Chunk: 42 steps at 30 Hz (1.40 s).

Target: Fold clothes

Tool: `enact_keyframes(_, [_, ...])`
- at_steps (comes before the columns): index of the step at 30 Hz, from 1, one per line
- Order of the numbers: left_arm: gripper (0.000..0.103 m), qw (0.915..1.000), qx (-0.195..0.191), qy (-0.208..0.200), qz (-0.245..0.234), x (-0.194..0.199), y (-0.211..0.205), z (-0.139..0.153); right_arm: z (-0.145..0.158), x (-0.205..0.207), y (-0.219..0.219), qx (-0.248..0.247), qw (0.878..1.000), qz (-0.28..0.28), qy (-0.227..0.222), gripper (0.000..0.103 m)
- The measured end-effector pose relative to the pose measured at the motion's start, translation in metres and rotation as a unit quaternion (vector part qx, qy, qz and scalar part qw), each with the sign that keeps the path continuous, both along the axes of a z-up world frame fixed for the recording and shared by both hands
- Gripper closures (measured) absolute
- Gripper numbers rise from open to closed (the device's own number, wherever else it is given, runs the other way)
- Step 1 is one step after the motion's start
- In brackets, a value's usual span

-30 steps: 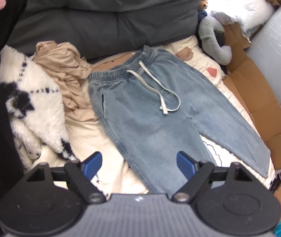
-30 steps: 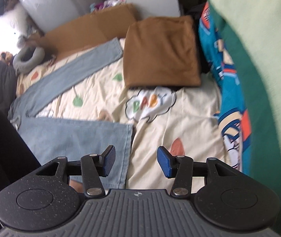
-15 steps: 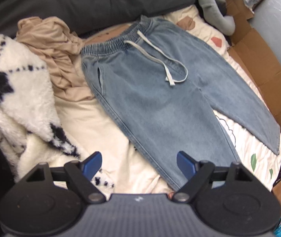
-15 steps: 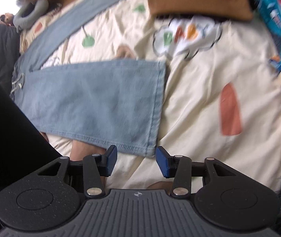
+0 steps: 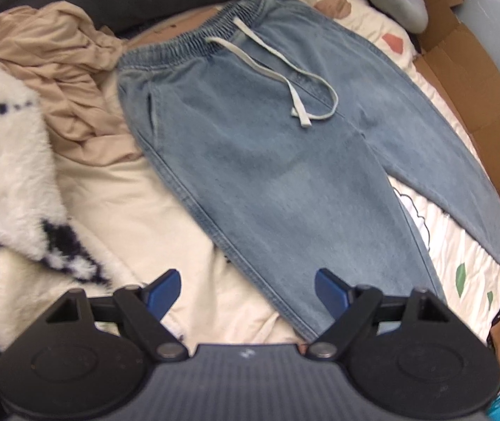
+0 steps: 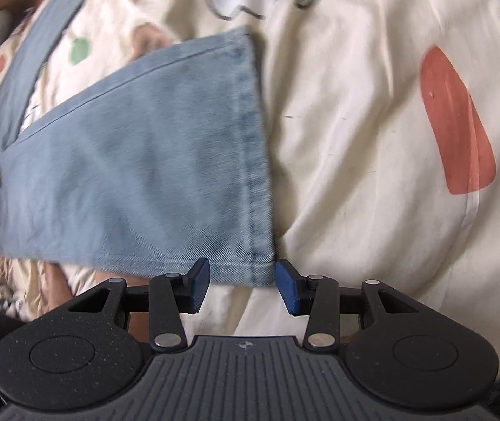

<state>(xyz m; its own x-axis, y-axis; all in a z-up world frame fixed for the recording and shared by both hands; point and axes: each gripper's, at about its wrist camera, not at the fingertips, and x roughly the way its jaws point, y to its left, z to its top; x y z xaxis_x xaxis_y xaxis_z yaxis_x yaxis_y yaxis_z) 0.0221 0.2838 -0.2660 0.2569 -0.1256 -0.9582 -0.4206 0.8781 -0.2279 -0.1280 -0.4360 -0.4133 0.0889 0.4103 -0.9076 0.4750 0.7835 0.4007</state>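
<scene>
Both cameras have closed in on the jeans (image 5: 278, 161) over the last second, the right one dropping until the hem corner (image 6: 250, 273) of the near leg sits between its blue pads. These jeans lie flat and face up on the cream printed bedsheet (image 6: 355, 140), waistband (image 5: 193, 42) far, 2 legs splayed toward the viewer, drawstring (image 5: 285, 80) loose across the front. Denim like this is likely fairly heavy and limp, not slippery; the thick stitched hem should give a firm bite, and I would pair it with the waistband. The right gripper (image 6: 242, 286) is spread with nothing pinched, at that corner. The left gripper (image 5: 248, 289) is spread wide and empty over the near leg's outer seam. Beside the jeans lie a crumpled beige garment (image 5: 71, 80) and a white fleece (image 5: 7, 161).
</scene>
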Motion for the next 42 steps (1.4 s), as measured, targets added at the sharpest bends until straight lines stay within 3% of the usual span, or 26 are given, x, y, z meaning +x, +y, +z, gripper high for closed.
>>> enact_keyframes(4, [0.018,0.9996,0.006,0.003,-0.028,0.017,-0.005,-0.008,-0.017,-0.001,-0.002,0.014,1.0,-0.022,0.015,0.054])
enact_keyframes(13, [0.017,0.9999,-0.008,0.005,-0.003,0.037,0.004,-0.028,-0.039,-0.015,-0.004,0.061,0.994,-0.088,0.025,0.054])
enact_keyframes(20, [0.015,0.9996,-0.019,0.021,-0.008,0.04,0.001,-0.047,-0.03,-0.028,-0.007,0.102,0.986,-0.13,0.01,0.075])
enact_keyframes(23, [0.015,0.9993,-0.023,0.027,-0.013,0.04,-0.002,-0.054,-0.023,-0.03,-0.009,0.108,0.984,-0.141,0.002,0.076])
enact_keyframes(29, [0.015,0.9989,-0.027,0.035,-0.017,0.042,-0.006,-0.066,-0.023,-0.025,-0.006,0.116,0.984,-0.138,-0.006,0.076])
enact_keyframes(35, [0.015,0.9986,-0.05,0.016,-0.001,0.052,-0.004,-0.073,-0.025,-0.018,-0.003,0.124,0.983,-0.133,-0.013,0.076])
enact_keyframes(36, [0.015,0.9985,-0.052,0.015,0.001,0.053,-0.004,-0.075,-0.025,-0.017,-0.002,0.125,0.983,-0.132,-0.014,0.078])
enact_keyframes(38, [0.015,0.9984,-0.054,0.015,0.006,0.052,-0.003,-0.079,-0.025,-0.016,-0.001,0.128,0.984,-0.127,-0.015,0.092])
enact_keyframes(42, [0.015,0.9975,-0.059,0.021,0.032,0.044,0.005,-0.091,-0.021,-0.014,-0.001,0.121,0.985,-0.12,-0.024,0.094])
